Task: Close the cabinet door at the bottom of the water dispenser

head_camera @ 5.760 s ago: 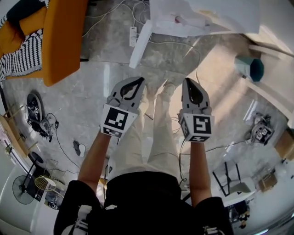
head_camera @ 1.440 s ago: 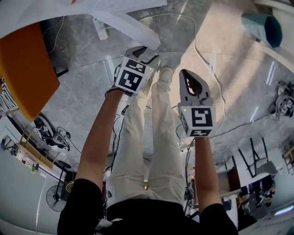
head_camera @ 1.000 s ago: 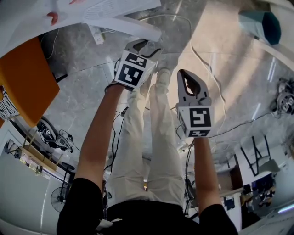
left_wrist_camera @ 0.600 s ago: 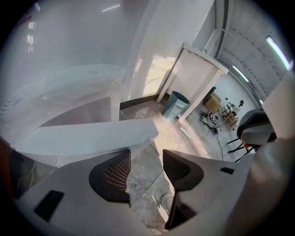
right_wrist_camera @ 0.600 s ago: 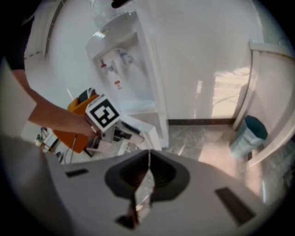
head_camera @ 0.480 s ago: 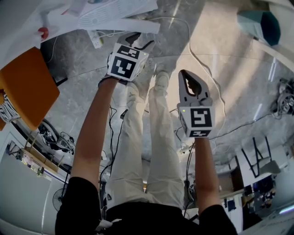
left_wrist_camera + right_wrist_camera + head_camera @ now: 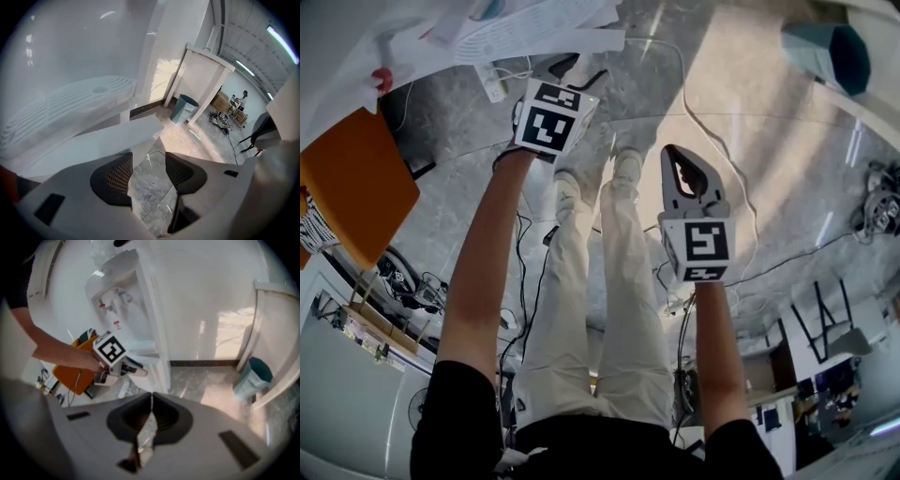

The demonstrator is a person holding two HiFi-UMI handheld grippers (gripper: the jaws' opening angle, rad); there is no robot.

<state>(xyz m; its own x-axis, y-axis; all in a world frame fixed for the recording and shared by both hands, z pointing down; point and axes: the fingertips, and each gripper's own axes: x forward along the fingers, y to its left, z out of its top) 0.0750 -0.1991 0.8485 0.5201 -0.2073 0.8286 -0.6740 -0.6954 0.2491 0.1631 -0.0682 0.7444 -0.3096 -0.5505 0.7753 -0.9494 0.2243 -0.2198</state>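
Water dispenser: a tall white one [image 7: 133, 310]. Its taps are up on the front, with the drip tray [image 7: 70, 110] under them.
Cabinet door: the white door [image 7: 101, 147] is at the bottom of the dispenser. It is not shut. It sticks out over the floor, and the head view shows its top edge [image 7: 581, 42].
Left claw: the left claw [image 7: 574, 70] [image 7: 149, 161] [image 7: 133, 367] is held out at the door. Its two jaws are apart and nothing is between them. You can see the grey floor through the gap. The tips are just beside the door's edge. I cannot tell if they touch it.
Right claw: the right claw [image 7: 675, 159] [image 7: 151, 399] is over the person's legs, well apart from the door. Its jaws are pressed together and it holds nothing.
Floor: grey stone [image 7: 469, 187], with a white cable [image 7: 722, 141] lying on it.
Bin: a teal bin [image 7: 830, 52] [image 7: 253, 373] stands by a white wall, far from the dispenser.
Chair: an orange chair [image 7: 356, 178] is near the dispenser, on the left claw's side.
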